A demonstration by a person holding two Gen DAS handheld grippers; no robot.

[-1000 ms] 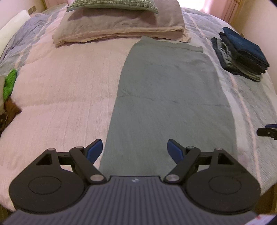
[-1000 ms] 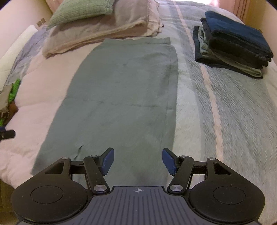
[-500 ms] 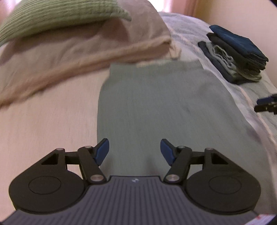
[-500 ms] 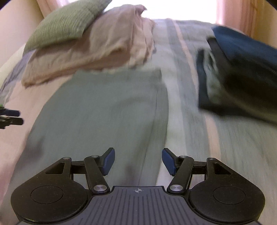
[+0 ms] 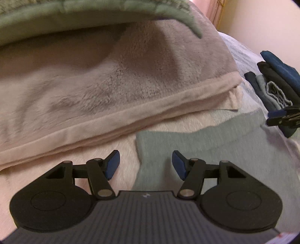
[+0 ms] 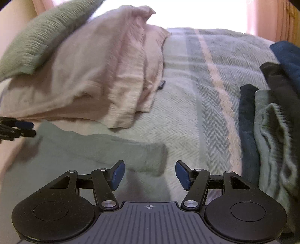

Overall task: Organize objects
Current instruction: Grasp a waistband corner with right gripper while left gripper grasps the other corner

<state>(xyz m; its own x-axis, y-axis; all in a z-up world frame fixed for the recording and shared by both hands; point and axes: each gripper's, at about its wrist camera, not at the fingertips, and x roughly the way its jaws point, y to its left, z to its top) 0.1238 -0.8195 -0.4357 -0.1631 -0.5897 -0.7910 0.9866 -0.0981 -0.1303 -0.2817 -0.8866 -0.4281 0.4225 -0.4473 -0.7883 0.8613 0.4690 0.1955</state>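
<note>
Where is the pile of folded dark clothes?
The folded clothes pile sits on the striped bedspread at the right edge of both views, right of the flat grey-green cloth.

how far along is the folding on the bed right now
Done: a folded stack lies at the bed's right. In hand: nothing yet; the left gripper, jaws closing, and the open right gripper each face a far corner of the flat grey-green cloth. Left: gripping, folding, stacking it.

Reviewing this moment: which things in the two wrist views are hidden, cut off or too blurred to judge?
- Grey-green cloth: near part hidden under each gripper's body.
- Folded clothes stack: cut off by the right edge in both views.
- Green pillow: cut off by the left wrist view's top edge.
- Left gripper, closing: contact with the cloth corner is unclear.
</note>
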